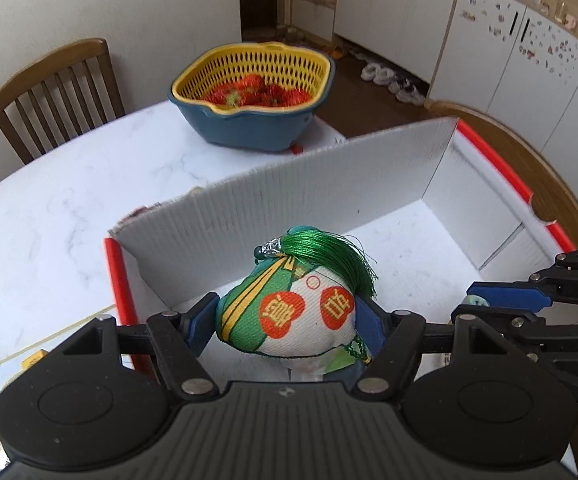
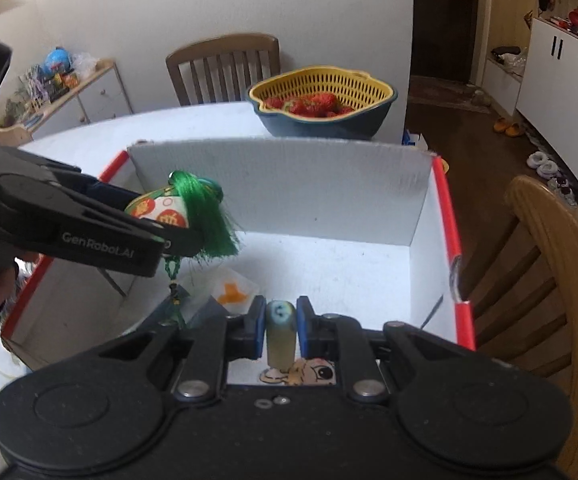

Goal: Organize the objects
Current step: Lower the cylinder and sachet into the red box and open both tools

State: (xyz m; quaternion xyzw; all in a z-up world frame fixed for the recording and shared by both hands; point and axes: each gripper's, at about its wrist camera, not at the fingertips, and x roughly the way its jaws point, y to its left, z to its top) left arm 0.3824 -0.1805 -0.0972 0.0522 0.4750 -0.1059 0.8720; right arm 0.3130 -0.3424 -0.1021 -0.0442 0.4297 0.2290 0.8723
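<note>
the left gripper (image 1: 287, 322) is clamped on a stuffed green-and-white fabric sachet with a green silk tassel (image 1: 289, 312), held above the floor of the white corrugated box with red-edged rims (image 1: 289, 200). the right gripper (image 2: 281, 330) is closed tight on a small pale cylindrical tube with a blue-marked cap (image 2: 280, 332), over the box's near edge. the far half of the box floor lies open. beyond the tall back wall, a yellow colander in a blue bowl holding strawberries (image 2: 321, 100) sits on the white marble table (image 1: 49, 200).
</note>
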